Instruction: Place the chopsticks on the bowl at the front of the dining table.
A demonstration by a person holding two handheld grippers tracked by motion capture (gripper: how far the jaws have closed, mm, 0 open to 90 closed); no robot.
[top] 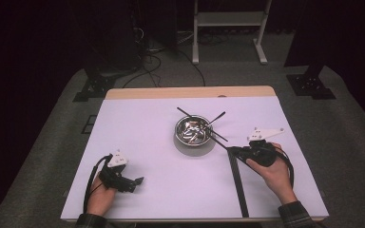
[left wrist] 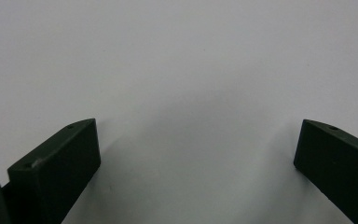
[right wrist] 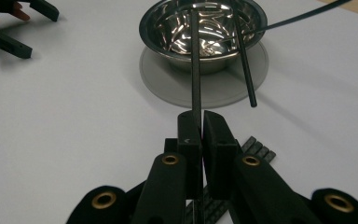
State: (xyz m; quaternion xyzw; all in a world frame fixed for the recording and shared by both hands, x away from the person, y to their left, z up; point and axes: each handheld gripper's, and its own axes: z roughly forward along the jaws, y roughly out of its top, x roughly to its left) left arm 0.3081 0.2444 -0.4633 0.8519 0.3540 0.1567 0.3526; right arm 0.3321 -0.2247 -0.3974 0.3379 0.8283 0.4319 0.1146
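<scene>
A shiny metal bowl [top: 183, 140] [right wrist: 145, 25] stands on a round grey mat [top: 196, 152] [right wrist: 168, 86] near the table's middle, and several thin black rods lean in it. My right gripper [top: 232, 150] [right wrist: 201, 119] is just right of the bowl, shut on one black rod [top: 217, 140] [right wrist: 195, 70] whose far end reaches over the rim into the bowl. My left gripper [top: 140, 180] [left wrist: 198, 126] rests at the front left with its jaws wide apart over bare white sheet, nothing between them.
A long flat black strip [top: 239, 185] [right wrist: 258, 150] lies on the white sheet under and in front of the right gripper. Another rod [right wrist: 244, 56] juts out over the bowl's near rim. A wooden table edge [top: 190, 92] runs along the back.
</scene>
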